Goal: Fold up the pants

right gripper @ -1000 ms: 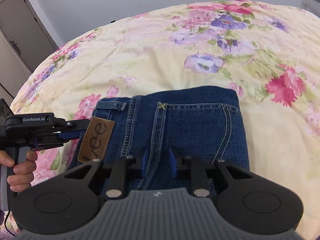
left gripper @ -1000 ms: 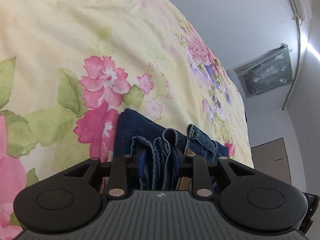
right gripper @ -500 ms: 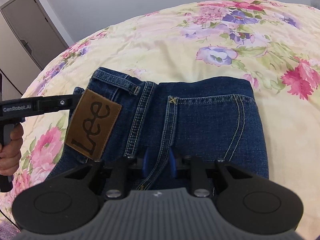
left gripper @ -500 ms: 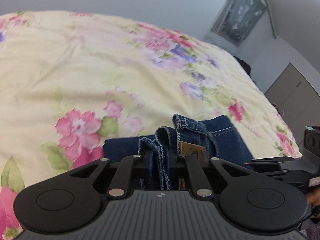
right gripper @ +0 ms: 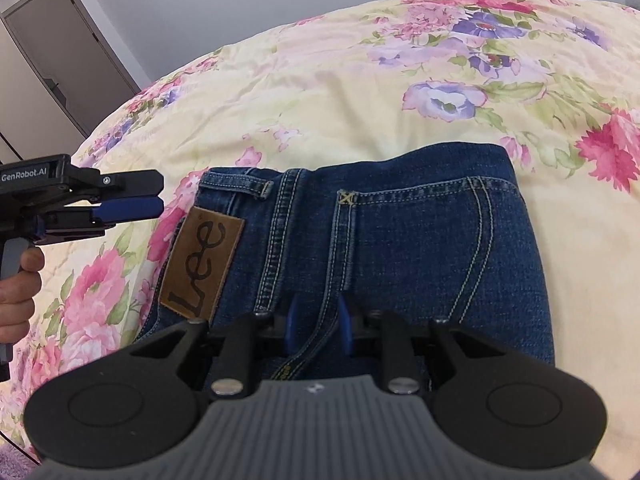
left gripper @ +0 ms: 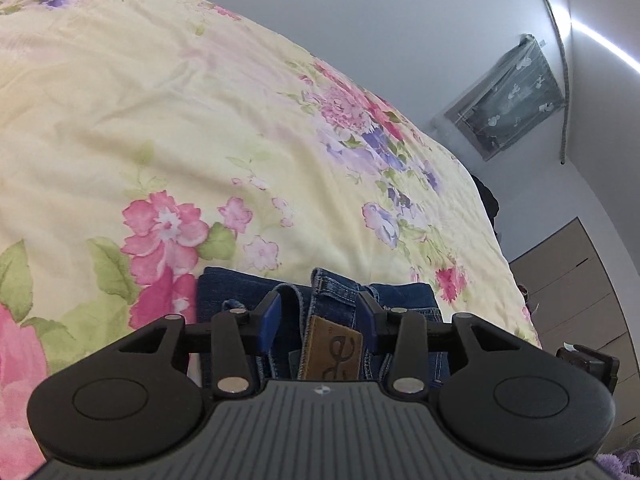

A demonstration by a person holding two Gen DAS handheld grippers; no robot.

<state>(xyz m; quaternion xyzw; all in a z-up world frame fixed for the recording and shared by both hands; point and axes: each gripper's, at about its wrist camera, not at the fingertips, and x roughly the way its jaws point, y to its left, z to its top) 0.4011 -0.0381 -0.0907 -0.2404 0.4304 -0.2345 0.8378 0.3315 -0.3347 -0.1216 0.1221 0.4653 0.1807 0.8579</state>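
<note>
Folded dark blue jeans [right gripper: 400, 248] with a brown Lee patch [right gripper: 202, 266] lie on the floral bedspread [right gripper: 340, 92]. My right gripper [right gripper: 318, 322] is shut on the near edge of the jeans. In the left wrist view my left gripper [left gripper: 318, 316] stands open, its blue pads on either side of the waistband [left gripper: 332, 292] and patch without pinching them. In the right wrist view the left gripper [right gripper: 158, 196] hovers just left of the waistband, apart from the denim.
The yellow floral bedspread [left gripper: 200, 120] stretches far around the jeans. A grey door [right gripper: 68, 52] is at the far left, wooden cabinets [left gripper: 580, 300] stand beyond the bed's right edge, and a covered window [left gripper: 508, 96] is on the wall.
My left gripper has opened, let go of the bunched waistband and drawn slightly back to the left. The jeans now lie flatter. My right gripper keeps its hold.
</note>
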